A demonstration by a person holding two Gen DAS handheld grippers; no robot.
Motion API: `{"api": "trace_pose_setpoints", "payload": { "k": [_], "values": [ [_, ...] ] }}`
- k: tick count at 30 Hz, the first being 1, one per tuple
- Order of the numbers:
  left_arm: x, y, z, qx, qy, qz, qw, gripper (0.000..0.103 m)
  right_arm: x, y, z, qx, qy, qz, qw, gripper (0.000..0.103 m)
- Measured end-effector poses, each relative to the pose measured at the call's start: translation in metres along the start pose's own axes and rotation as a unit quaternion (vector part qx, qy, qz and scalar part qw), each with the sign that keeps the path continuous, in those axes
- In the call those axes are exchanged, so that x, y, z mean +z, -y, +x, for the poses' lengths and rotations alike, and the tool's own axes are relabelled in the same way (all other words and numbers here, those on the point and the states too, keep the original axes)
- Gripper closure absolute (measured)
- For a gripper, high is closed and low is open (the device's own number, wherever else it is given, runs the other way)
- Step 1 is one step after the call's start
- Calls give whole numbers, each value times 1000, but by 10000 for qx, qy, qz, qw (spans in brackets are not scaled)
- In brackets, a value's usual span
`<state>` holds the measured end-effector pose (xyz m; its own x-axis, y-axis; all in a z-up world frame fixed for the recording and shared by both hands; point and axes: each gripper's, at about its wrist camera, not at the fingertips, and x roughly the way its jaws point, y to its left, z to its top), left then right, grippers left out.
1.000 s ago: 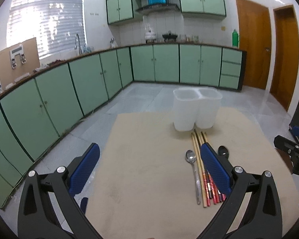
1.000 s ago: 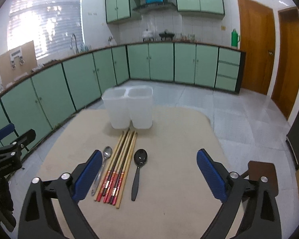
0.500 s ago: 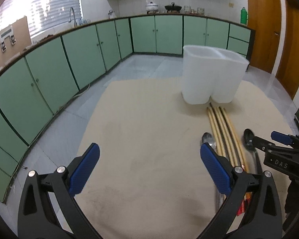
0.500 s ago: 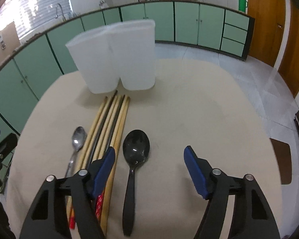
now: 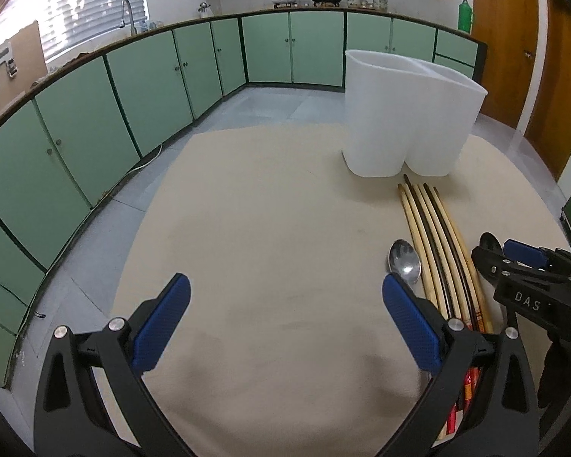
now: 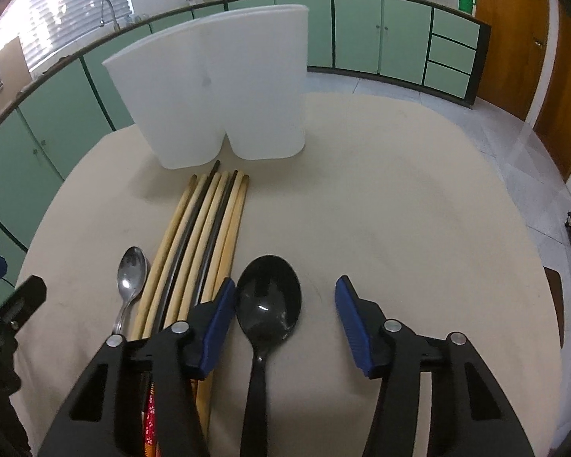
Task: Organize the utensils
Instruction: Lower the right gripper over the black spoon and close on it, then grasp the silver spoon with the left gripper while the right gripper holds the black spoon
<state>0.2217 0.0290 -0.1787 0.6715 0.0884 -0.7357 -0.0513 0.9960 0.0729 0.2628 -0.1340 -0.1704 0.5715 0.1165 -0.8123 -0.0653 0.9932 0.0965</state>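
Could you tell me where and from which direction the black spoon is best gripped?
Take the black spoon by its narrow handle, just behind the bowl, coming straight down with the open right tool. It lies flat, bowl toward the white holder; the chopsticks lie close on its left, so pinch across the handle.

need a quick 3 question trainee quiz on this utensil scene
1. True or false: the right claw is open around the black spoon.
2. What lies between the metal spoon and the black spoon?
A. a fork
B. chopsticks
C. a knife
3. Fill in: the white holder has ___ compartments.

Key: 1 true; 2 B; 3 two
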Motion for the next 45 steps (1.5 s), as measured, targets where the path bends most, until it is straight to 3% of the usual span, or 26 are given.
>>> {"api": "trace_pose_setpoints", "payload": {
  "k": [4, 14, 22, 34, 45],
  "values": [
    [2, 8, 5, -73, -36, 34, 10000, 5, 0, -6, 2, -121, 48, -163, 9998, 69],
    [-3, 35, 23, -358, -323, 232, 9986, 5, -6, 17, -5, -38, 60, -26, 10000, 69],
    [-7, 51, 46, -250, -627, 413, 9969, 4, -10, 17, -5, -16, 92, 5, 10000, 69],
    [-7, 30, 45, -131, -634, 264, 9976, 4, -12, 16, -3, -48, 127, -36, 9999, 68],
    [15, 48, 51, -177, -566, 353, 9976, 5, -6, 21, 0, 64, 65, 35, 10000, 66]
  ]
}}
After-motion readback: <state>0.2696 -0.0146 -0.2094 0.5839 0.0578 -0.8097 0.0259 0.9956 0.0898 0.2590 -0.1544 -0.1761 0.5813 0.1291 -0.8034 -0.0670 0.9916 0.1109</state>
